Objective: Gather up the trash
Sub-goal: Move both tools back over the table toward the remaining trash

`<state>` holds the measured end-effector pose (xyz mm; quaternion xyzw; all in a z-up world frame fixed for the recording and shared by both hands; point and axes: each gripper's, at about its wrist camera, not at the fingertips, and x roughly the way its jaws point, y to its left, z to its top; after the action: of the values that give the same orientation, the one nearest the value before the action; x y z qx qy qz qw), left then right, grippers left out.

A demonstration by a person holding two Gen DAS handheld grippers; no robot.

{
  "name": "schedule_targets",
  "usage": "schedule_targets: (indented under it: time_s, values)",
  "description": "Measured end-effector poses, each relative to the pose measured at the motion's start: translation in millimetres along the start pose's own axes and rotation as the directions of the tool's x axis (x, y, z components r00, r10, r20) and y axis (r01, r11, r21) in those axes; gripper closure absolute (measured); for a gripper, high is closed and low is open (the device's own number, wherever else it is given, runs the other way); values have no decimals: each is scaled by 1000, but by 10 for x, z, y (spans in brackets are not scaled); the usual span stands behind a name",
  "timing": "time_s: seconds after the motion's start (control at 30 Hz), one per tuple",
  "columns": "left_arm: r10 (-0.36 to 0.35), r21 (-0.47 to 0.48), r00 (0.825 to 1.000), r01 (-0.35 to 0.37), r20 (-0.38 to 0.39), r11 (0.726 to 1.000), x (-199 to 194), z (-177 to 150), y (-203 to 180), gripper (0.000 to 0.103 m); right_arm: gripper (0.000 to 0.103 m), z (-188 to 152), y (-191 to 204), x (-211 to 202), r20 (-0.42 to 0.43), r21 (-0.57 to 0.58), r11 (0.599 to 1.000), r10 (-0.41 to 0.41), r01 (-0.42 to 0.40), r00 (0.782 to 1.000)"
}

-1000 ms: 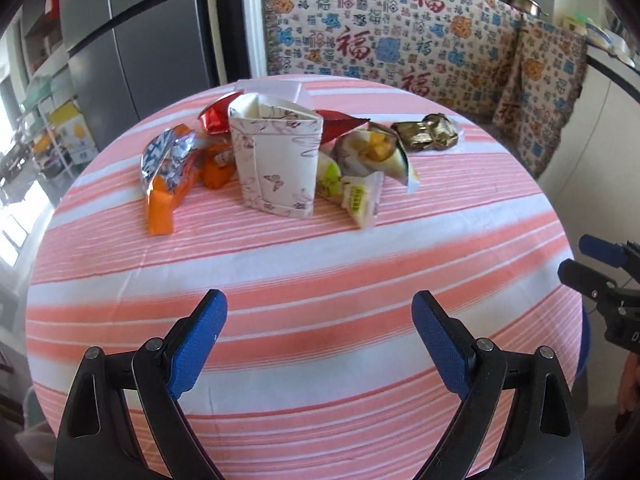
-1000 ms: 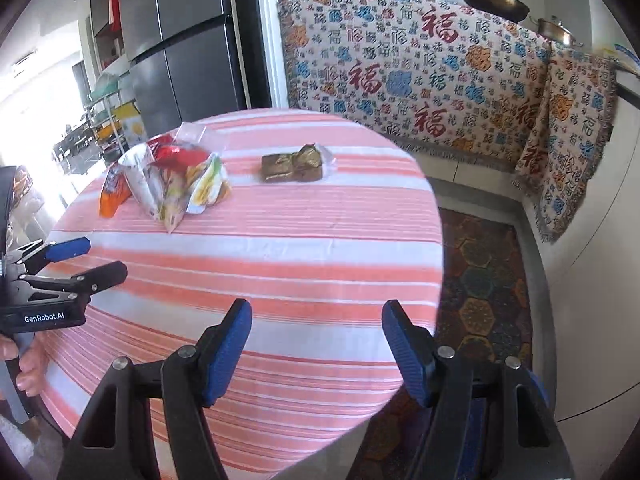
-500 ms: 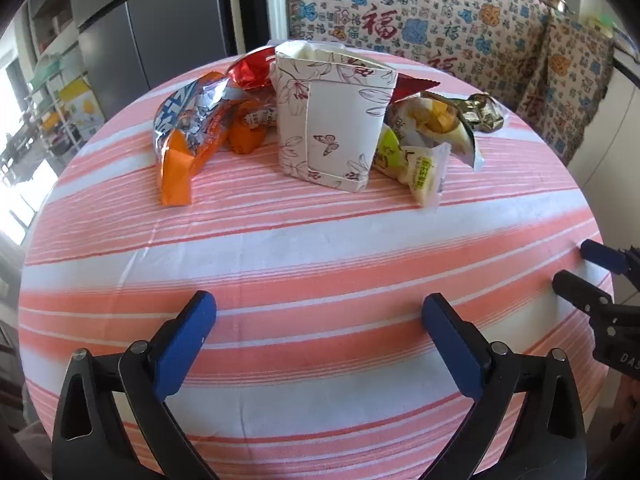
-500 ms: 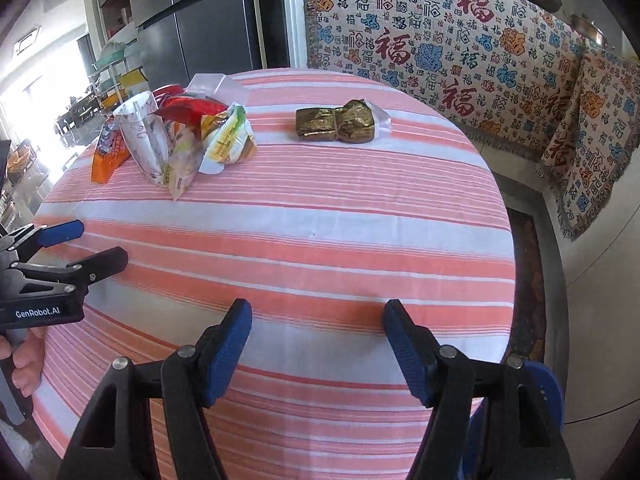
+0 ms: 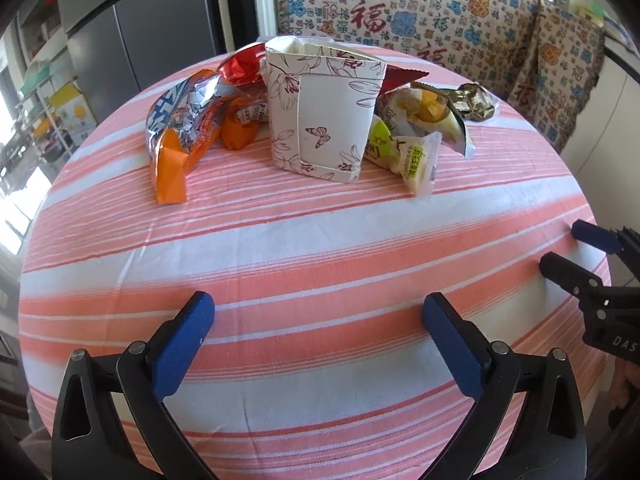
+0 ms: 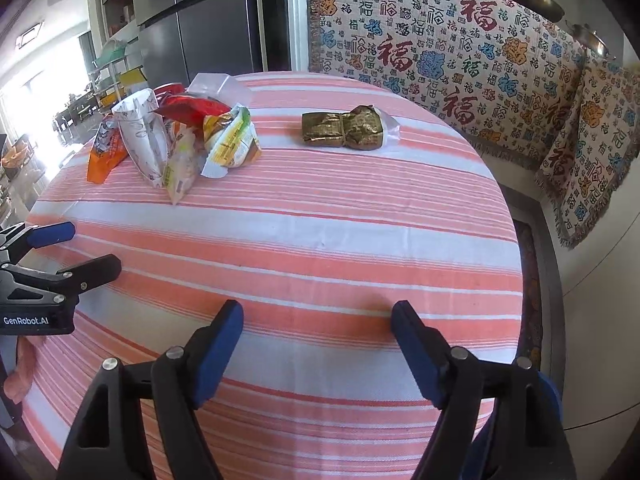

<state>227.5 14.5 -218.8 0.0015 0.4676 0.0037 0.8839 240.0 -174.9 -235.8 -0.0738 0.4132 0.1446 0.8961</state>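
Observation:
A white folded paper bin with flower and butterfly prints stands on the round striped table. Snack wrappers lie around it: an orange and blue one on its left, a red one behind, yellow-green ones on its right. A gold wrapper lies apart, farther right. My left gripper is open and empty, short of the bin. My right gripper is open and empty over the table's near part; it also shows in the left wrist view.
A patterned cloth with red characters covers the counter behind the table. A grey fridge stands at the back left. The table's right edge drops to a rug on the floor.
Both grippers have moved forward over the table toward the bin and wrappers, which now look larger and nearer. Both stay open. Nothing on the table has moved.

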Motion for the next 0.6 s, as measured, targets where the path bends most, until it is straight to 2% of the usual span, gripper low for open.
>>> schedule_targets:
  time_s: [0.13, 0.23, 0.33, 0.43, 0.53, 0.6]
  values:
    - [-21, 22, 1000, 21, -8, 1000, -62, -43, 100, 0, 23, -2, -5, 2, -1, 1, 1000, 1, -1, 1000]
    - [-48, -15, 999, 48, 15, 999, -133, -11, 349, 1, 23, 10, -8, 6, -7, 4, 1000, -1, 1, 1000]
    - [-44, -52, 998, 47, 46, 998, -189, 137, 622, 1, 23, 16, 0, 4, -11, 1, 1000, -1, 1, 1000]
    - [-13, -43, 997, 16, 79, 999, -172, 342, 793, 3, 23, 18, 3, 6, -16, 3, 1000, 1, -1, 1000]
    - [15, 4, 997, -16, 72, 1000, -53, 532, 828, 18, 22, 20, 5, 8, -18, 3, 1000, 1, -1, 1000]
    - [42, 51, 996, -46, 78, 998, 24, 622, 786, 19, 21, 23, 10, 11, -16, 4, 1000, -1, 1, 1000]
